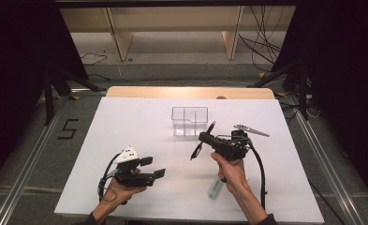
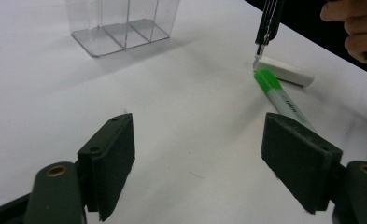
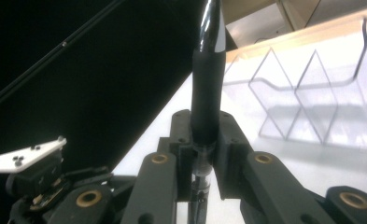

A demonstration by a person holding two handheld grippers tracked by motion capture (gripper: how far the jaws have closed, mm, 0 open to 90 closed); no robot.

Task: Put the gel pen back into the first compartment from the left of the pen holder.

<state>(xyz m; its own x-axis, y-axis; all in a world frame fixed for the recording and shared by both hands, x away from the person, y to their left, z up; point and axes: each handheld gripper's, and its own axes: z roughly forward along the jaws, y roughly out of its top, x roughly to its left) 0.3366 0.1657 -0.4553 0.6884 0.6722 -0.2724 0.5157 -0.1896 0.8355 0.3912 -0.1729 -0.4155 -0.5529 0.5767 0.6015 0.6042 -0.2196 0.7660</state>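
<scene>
The white table (image 1: pixel 139 140) carries a clear organizer (image 1: pixel 189 121) toward its far side, split into compartments and open at the top. Nearer the person, the right gripper (image 1: pixel 204 138) is raised above the table just in front of and right of the organizer, its jaws clamped on a black pen (image 1: pixel 203 140). The pen's long axis runs slantwise, upper end tilted toward the organizer (image 3: pixel 312 102), lower end hanging toward the table. The left gripper (image 1: pixel 152 167) sits low at the near left, jaws apart with nothing between them. A green marker (image 2: pixel 281 100) lies flat ahead of its right pad, long axis running away toward a white eraser (image 2: pixel 284 71) that it touches or nearly touches. I judge the pen is bound for a compartment, so its slant needs bringing upright above the opening; the left gripper is nearer the marker.
</scene>
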